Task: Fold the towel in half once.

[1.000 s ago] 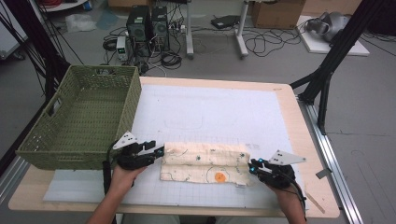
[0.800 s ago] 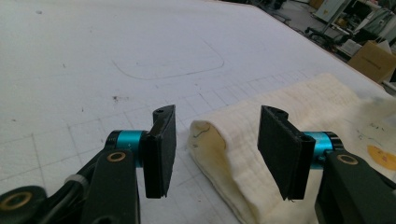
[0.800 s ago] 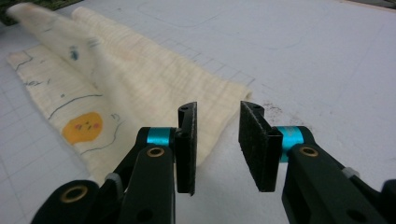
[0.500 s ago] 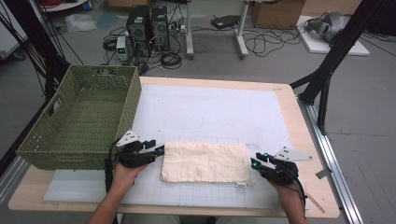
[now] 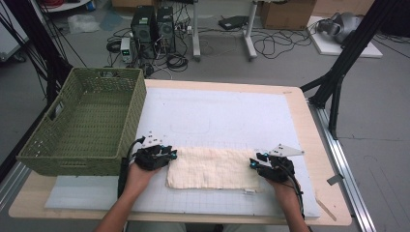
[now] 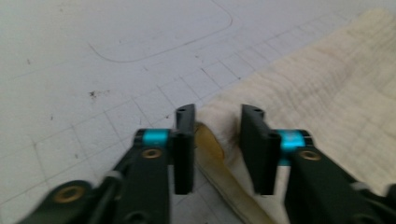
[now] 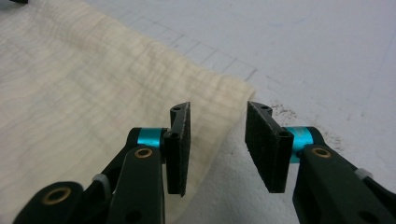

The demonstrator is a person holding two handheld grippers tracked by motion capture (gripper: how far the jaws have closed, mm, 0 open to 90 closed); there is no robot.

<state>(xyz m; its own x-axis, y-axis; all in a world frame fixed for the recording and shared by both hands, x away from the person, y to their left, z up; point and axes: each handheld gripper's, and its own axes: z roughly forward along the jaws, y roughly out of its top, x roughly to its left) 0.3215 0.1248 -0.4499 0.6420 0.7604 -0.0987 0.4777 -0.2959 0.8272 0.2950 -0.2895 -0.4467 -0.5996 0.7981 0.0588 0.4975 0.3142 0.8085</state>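
Cream cloth (image 5: 212, 168) edge lies between the left tongs (image 6: 217, 140), just closing, unpinched; right tongs (image 7: 217, 135), opening, released.

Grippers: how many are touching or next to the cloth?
2. Left gripper at the cloth's left end, its edge between the jaws; right gripper at the right end.

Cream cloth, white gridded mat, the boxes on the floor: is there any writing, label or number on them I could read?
No text can be read anywhere.
Small white tag at the near edge of the cream waffle-weave cloth: too small to read.
White gridded mat: ruled lines and a rounded outline, no legible numbers.
Cardboard box on the floor: no readable print.
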